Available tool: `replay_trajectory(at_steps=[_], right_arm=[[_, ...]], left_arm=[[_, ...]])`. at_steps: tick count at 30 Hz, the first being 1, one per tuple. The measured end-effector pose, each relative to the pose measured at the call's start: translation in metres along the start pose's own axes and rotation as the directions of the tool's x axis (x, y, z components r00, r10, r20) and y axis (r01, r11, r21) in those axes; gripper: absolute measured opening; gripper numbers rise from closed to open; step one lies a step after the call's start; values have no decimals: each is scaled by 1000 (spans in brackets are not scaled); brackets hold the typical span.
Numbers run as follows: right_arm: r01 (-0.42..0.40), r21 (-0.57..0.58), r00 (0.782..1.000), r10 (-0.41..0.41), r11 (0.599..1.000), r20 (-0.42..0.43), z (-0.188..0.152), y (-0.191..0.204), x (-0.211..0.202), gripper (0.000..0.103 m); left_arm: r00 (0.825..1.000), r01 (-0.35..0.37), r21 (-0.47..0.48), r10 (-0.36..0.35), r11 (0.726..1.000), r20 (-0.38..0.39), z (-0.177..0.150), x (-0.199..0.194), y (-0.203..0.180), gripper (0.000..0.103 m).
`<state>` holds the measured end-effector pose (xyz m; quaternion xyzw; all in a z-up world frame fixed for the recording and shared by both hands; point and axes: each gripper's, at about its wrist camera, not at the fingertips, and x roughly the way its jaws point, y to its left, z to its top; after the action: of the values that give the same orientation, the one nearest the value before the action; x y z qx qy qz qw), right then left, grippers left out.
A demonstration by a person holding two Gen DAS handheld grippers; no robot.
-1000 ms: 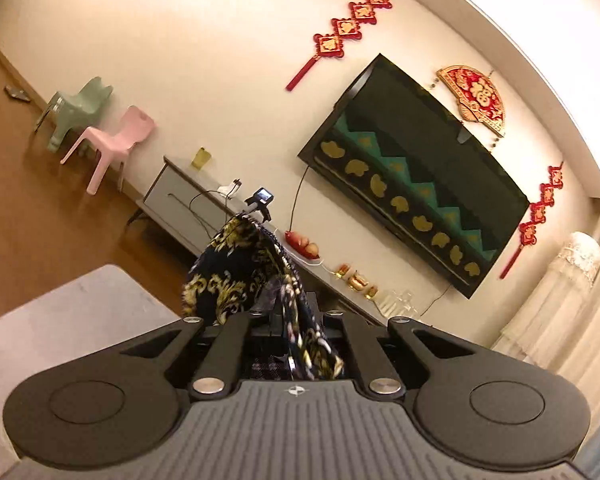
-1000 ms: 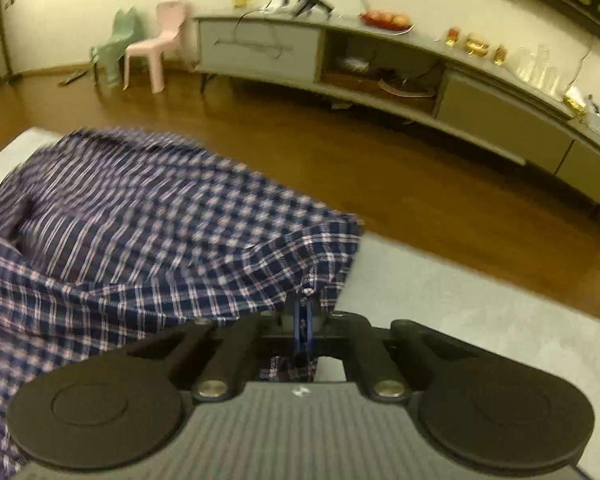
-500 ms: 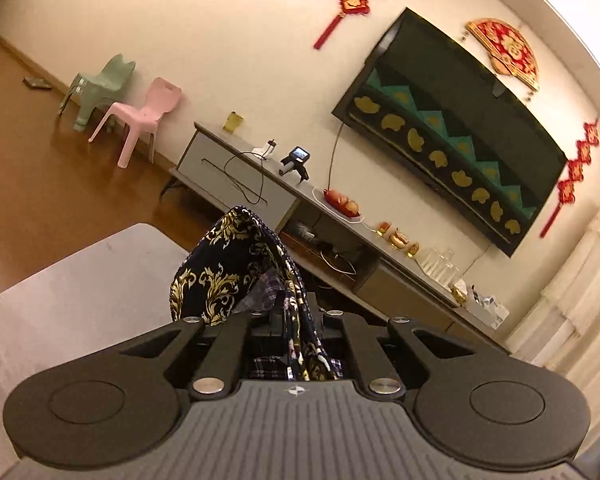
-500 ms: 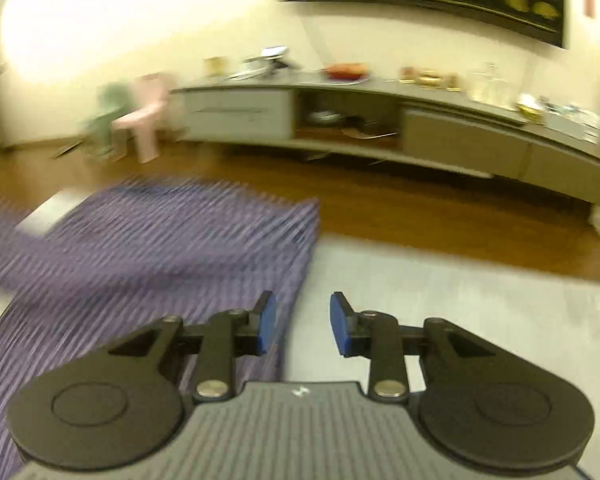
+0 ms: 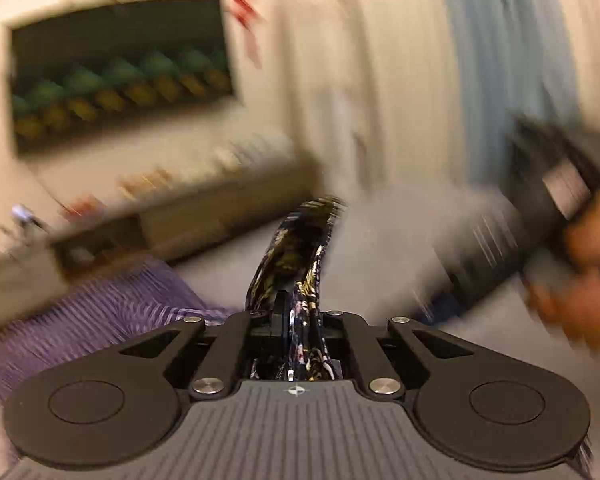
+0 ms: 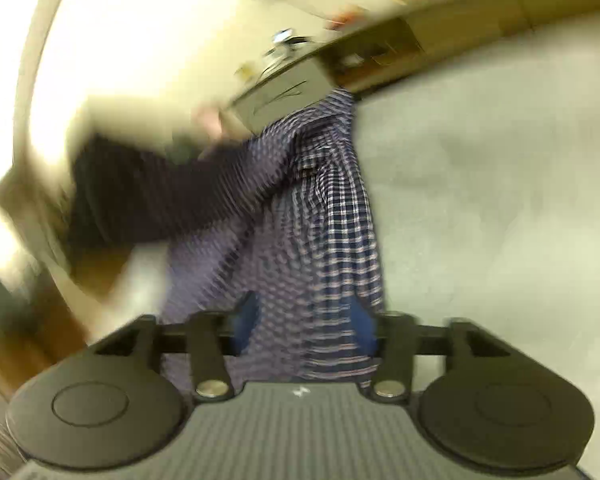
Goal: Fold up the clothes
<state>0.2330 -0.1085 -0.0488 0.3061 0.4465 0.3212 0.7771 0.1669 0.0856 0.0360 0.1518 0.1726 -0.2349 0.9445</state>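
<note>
My left gripper [image 5: 296,304] is shut on a black cloth with a gold pattern [image 5: 300,240], which stands up in a fold ahead of the fingers. A blue and white plaid shirt [image 6: 332,200] lies spread on the grey surface [image 6: 480,200]. My right gripper [image 6: 304,320] hangs over the shirt's near edge with its jaws opening. Its blue pads [image 6: 362,328] stand wide apart and press on nothing. In the left wrist view the plaid shirt [image 5: 92,312] shows as a purple blur at lower left, and a hand [image 5: 588,264] grips a dark gripper body at right.
A long low TV cabinet [image 5: 204,216] runs along the far wall under a wall-mounted TV [image 5: 120,72]. Pale curtains [image 5: 500,60] hang at the right. A dark blurred shape [image 6: 140,192] crosses the left of the right wrist view. Both pictures are smeared by motion.
The right gripper has let go of the plaid shirt's edge and spread its jaws. Both views have swung and rolled. The left gripper keeps the patterned cloth and now sits above the grey surface.
</note>
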Motion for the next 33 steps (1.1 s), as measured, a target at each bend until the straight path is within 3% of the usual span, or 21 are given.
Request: replay_trajectory(at_steps=[2,5,8,10,12,14,18,21,24,26,28,29,30,32,33], right_arm=[[-46,100,999,48,994,-12,-6,-18,4,57],[-36,152,998,42,988,-41,-16,-33,17,58],[-52,190,997,62,980,-46,-16,-38,29,58],[-63,198,997,71,978,-35,-12,-35,34,58],[-74,193,996,81,978,-28,-5,-28,36,60],[-80,191,996,85,978,-17,-1,-23,34,61],[-74,198,997,76,977,-3,-1,-20,28,67],[-74,205,995,86,976,-50,-7,-17,29,68],[-20,152,992,38,988,-117,-17,-6,34,67],[30,56,991,-22,998,-133,-26,6,37,58],[111,-102,982,-125,989,-140,-31,24,38,10],[140,-190,975,-169,972,-145,-33,32,41,1],[150,-226,976,-181,962,-119,-32,36,35,0],[169,-285,979,-193,943,-60,-28,43,21,0],[179,-314,980,-198,932,-30,-26,46,14,0]], left_arm=[[996,48,62,-44,997,-76,-13,9,-16,6],[981,112,150,-85,982,-175,-29,17,-32,6],[977,85,208,-40,975,-211,-39,23,-45,7],[975,84,200,-40,976,-217,-40,23,-46,17],[975,102,207,-56,973,-217,-40,14,-49,47],[974,128,221,-81,967,-210,-41,0,-53,59],[970,168,261,-113,951,-213,-47,-34,-66,66],[966,172,280,-107,944,-235,-54,-69,-72,66],[972,92,271,-28,958,-232,-46,-101,-58,67],[979,-38,200,77,979,-190,-38,-131,-41,67],[968,-202,56,208,978,-138,-27,-164,-12,67],[950,-298,-33,293,954,-107,-24,-187,0,67],[923,-383,-124,374,916,-84,-22,-209,13,67],[893,-438,-321,448,840,-47,-30,-258,26,68],[896,-422,-400,442,813,-48,-40,-276,28,71]])
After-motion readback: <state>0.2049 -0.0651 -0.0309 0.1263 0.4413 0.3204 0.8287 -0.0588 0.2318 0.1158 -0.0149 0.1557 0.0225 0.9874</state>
